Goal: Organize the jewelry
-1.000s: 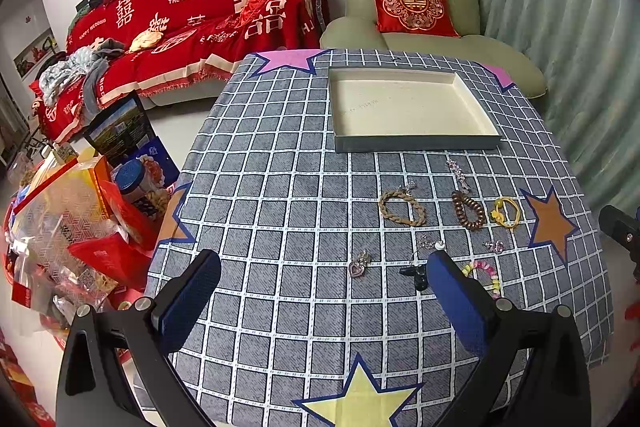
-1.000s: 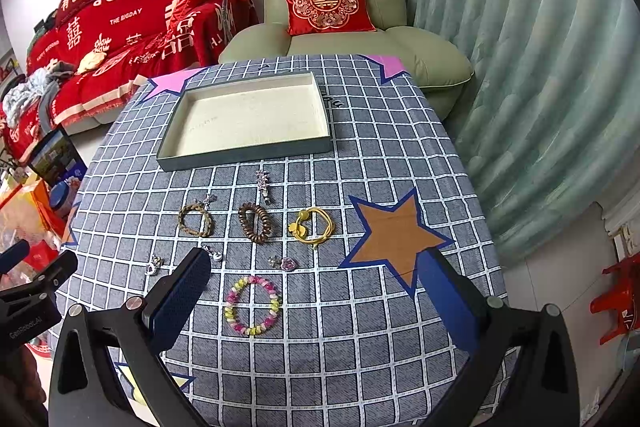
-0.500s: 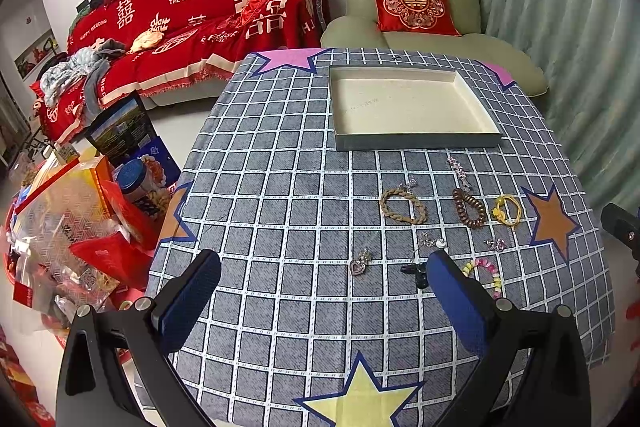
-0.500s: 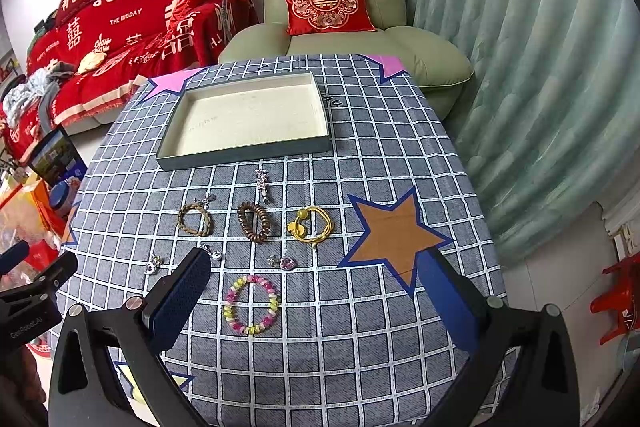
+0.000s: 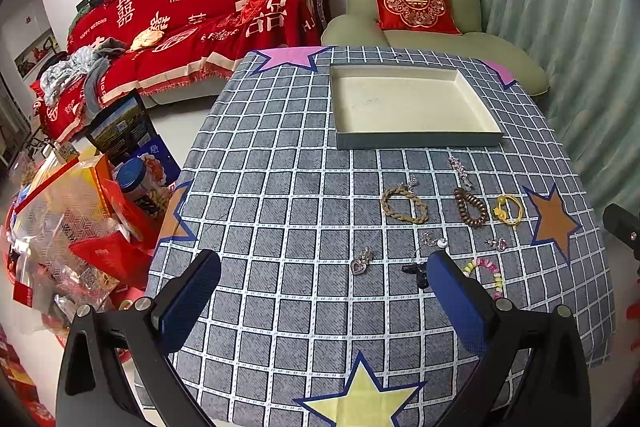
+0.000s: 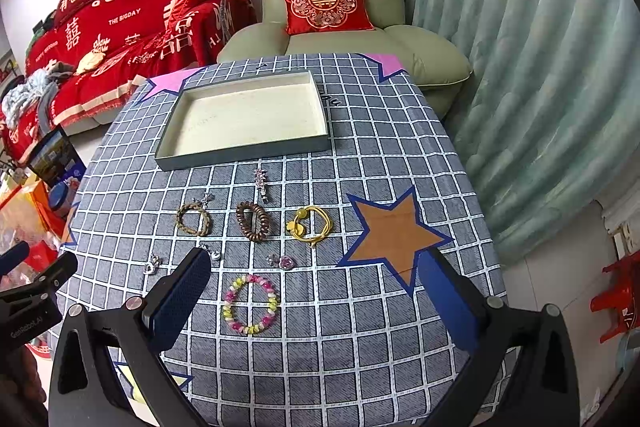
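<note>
An empty shallow grey tray (image 5: 418,140) (image 6: 244,157) with a cream inside sits at the far side of the checked tablecloth. In front of it lie several pieces of jewelry: a braided tan bracelet (image 5: 403,205) (image 6: 193,219), a brown coil bracelet (image 5: 471,206) (image 6: 253,221), a yellow bracelet (image 5: 509,209) (image 6: 310,222), a pastel bead bracelet (image 6: 251,304) (image 5: 486,271), a heart pendant (image 5: 361,262) and a star clip (image 6: 261,179). My left gripper (image 5: 322,303) is open and empty above the near table edge. My right gripper (image 6: 310,301) is open and empty above the bead bracelet.
A green armchair (image 5: 416,7) with a red cushion stands behind the table, a red-covered sofa (image 5: 192,23) to the left. Bags and boxes (image 5: 72,211) crowd the floor at the left. A curtain (image 6: 532,67) hangs at the right.
</note>
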